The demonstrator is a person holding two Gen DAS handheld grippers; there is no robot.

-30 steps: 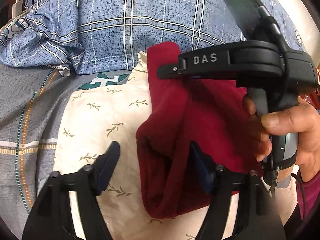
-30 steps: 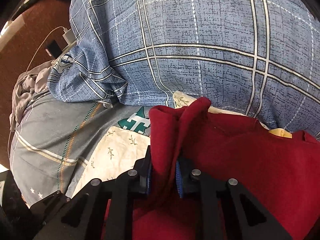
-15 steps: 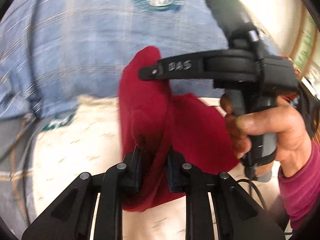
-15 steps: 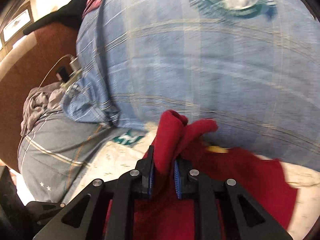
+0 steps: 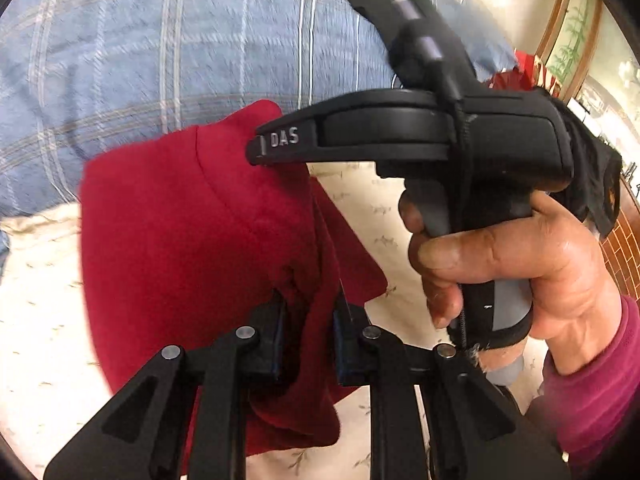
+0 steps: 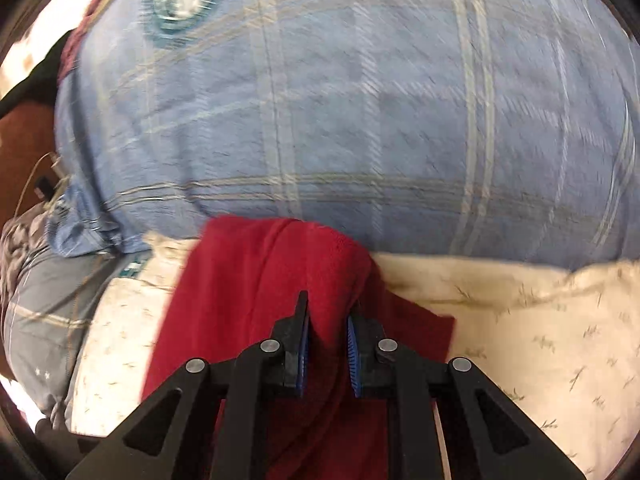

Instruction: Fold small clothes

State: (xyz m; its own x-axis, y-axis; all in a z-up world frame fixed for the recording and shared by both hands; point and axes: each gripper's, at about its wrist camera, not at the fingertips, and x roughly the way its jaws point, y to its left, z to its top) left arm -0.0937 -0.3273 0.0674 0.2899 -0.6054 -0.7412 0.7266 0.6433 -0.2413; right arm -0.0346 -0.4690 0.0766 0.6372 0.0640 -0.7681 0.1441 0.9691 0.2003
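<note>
Two grippers are pinching the same red garment (image 5: 180, 240). Nearest in the left wrist view, the left gripper (image 5: 308, 332) is clamping a bunched fold of the cloth between its pads, and the cloth is hanging below them. In the right wrist view, the right gripper (image 6: 327, 354) is clenching another gathered ridge of the fabric between its blue pads (image 6: 304, 344). The garment is being held just above a cream leaf-print sheet (image 6: 540, 320) on the bed. The person's right hand (image 5: 500, 264) is gripping the handle. Farther back, a blue plaid blanket (image 6: 360, 100) is lying heaped, blurred.
</note>
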